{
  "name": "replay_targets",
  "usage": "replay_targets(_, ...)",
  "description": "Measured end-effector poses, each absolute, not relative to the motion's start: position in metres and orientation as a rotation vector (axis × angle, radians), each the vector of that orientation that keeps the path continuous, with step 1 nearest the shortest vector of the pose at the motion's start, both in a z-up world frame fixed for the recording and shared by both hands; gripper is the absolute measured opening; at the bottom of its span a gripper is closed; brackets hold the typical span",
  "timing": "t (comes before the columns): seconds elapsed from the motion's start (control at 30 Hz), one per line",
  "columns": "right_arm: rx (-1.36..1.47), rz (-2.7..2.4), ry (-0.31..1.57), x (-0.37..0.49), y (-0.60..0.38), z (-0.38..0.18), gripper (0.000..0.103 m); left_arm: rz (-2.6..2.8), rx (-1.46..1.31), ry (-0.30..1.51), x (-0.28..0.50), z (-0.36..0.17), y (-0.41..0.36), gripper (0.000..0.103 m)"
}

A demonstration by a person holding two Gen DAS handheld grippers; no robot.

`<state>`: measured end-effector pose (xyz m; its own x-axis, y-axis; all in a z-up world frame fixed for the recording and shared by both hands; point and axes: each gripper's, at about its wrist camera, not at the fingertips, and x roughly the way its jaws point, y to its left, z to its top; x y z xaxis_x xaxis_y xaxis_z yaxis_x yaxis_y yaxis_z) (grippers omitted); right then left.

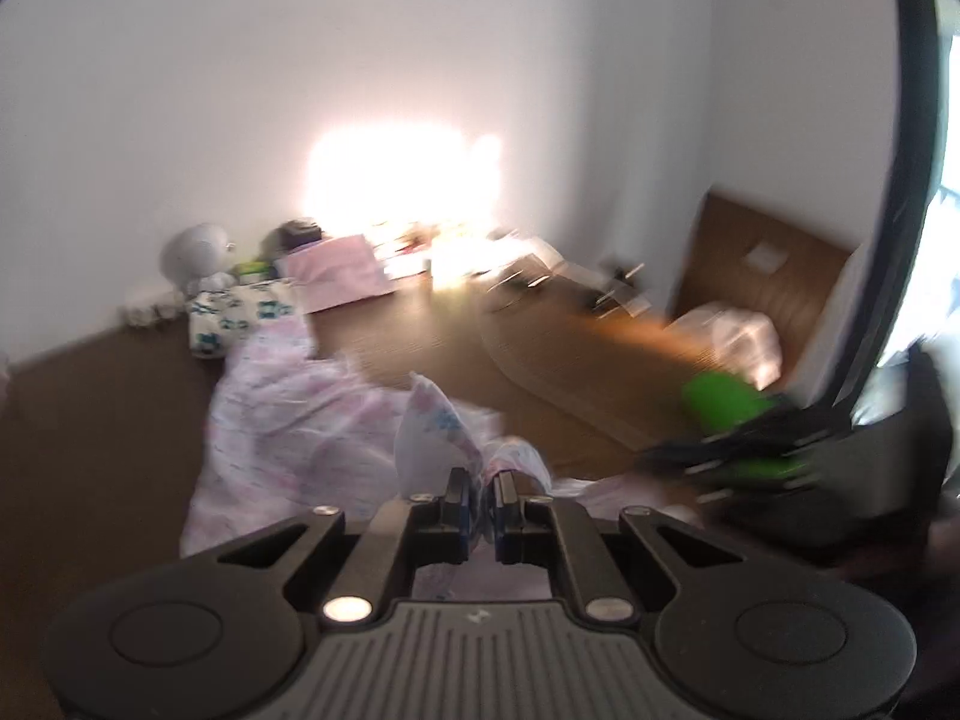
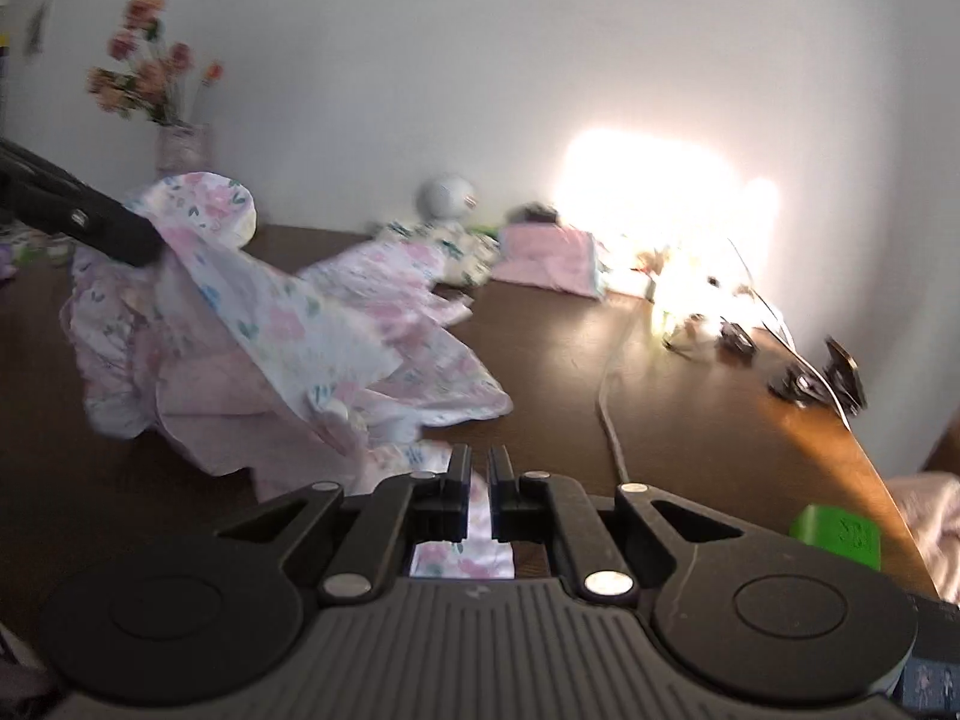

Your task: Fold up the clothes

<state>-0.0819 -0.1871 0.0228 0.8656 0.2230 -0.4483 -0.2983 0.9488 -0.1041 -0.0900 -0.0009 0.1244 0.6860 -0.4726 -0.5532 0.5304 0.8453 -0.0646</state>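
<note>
Both grippers are pinched onto the floral garment (image 2: pixel 288 324), which lies crumpled on the brown table (image 2: pixel 690 420). The left gripper (image 1: pixel 480 495) clamps a raised fold; the right gripper (image 2: pixel 478 474) nips the near hem, cloth showing between its nearly closed fingers. From the right gripper the fabric runs away to the left and up toward the left gripper, its long axis stretching diagonally toward the wall.

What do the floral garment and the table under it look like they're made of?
Floral garment: probably thin woven cotton or a blend with a matte finish; it creases and drapes softly where the left gripper and right gripper pinch it.
Table: dark brown wood or wood-look laminate, semi-gloss; sunlight glints off it.
</note>
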Motion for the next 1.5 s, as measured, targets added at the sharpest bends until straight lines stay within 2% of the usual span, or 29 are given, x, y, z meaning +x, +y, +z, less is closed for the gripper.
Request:
replay_targets(0.1, -0.226, 0.274, 0.482, -0.089, -0.186, 0.016, 0.01, -0.58, 0.018, 0.65, -0.108, 0.12, 0.016, 0.006)
replay_targets(0.17, -0.237, 0.238, 0.52, -0.091, -0.189, 0.011, 0.031, -0.519, -0.004, 0.698, -0.112, 0.106, 0.024, 0.006)
replay_targets(0.27, -0.223, 0.218, 0.531, -0.097, -0.193, 0.011, 0.034, -0.402, 0.0, 0.739, -0.115, 0.086, 0.03, 0.007)
replay_targets(0.33, -0.202, 0.235, 0.521, -0.101, -0.196, 0.015, 0.036, -0.379, -0.018, 0.747, -0.118, 0.076, 0.032, 0.012)
replay_targets(0.53, -0.105, 0.372, 0.511, -0.108, -0.189, 0.023, 0.049, -0.375, -0.016, 0.654, -0.123, 0.081, 0.033, 0.015)
replay_targets(0.67, -0.104, 0.415, 0.481, -0.117, -0.181, 0.023, 0.049, -0.273, -0.014, 0.614, -0.12, 0.084, 0.048, 0.03)
replay_targets(0.8, -0.112, 0.527, 0.477, -0.121, -0.167, 0.026, 0.05, -0.245, -0.078, 0.56, -0.127, 0.094, 0.072, 0.054)
replay_targets(0.93, -0.196, 0.622, 0.53, -0.123, -0.14, 0.016, 0.051, -0.338, -0.032, 0.517, -0.141, 0.099, 0.072, 0.055)
replay_targets(0.97, -0.196, 0.639, 0.548, -0.122, -0.134, 0.012, 0.051, -0.368, -0.02, 0.509, -0.143, 0.099, 0.068, 0.061)
replay_targets(1.0, -0.194, 0.65, 0.567, -0.12, -0.129, 0.008, 0.05, -0.397, -0.007, 0.501, -0.144, 0.099, 0.064, 0.071)
replay_targets(1.03, -0.204, 0.647, 0.583, -0.118, -0.124, 0.004, 0.05, -0.404, -0.003, 0.52, -0.139, 0.094, 0.057, 0.075)
replay_targets(1.07, -0.217, 0.641, 0.598, -0.115, -0.119, 0.0, 0.042, -0.408, 0.0, 0.543, -0.133, 0.09, 0.051, 0.076)
replay_targets(1.13, -0.273, 0.605, 0.606, -0.113, -0.111, -0.01, 0.024, -0.408, 0.007, 0.6, -0.118, 0.079, 0.038, 0.076)
replay_targets(1.17, -0.298, 0.579, 0.595, -0.113, -0.108, -0.011, 0.007, -0.398, 0.01, 0.625, -0.11, 0.072, 0.032, 0.075)
replay_targets(1.2, -0.308, 0.551, 0.582, -0.114, -0.107, -0.009, 0.0, -0.387, 0.014, 0.646, -0.103, 0.066, 0.027, 0.074)
replay_targets(1.23, -0.278, 0.526, 0.555, -0.115, -0.114, -0.002, 0.001, -0.365, 0.022, 0.664, -0.095, 0.06, 0.023, 0.074)
replay_targets(1.3, -0.199, 0.477, 0.494, -0.119, -0.129, 0.012, 0.001, -0.307, 0.07, 0.673, -0.089, 0.049, 0.014, 0.066)
replay_targets(1.5, 0.001, 0.349, 0.437, -0.117, -0.173, 0.033, 0.001, -0.392, 0.107, 0.637, -0.096, 0.04, 0.004, 0.066)
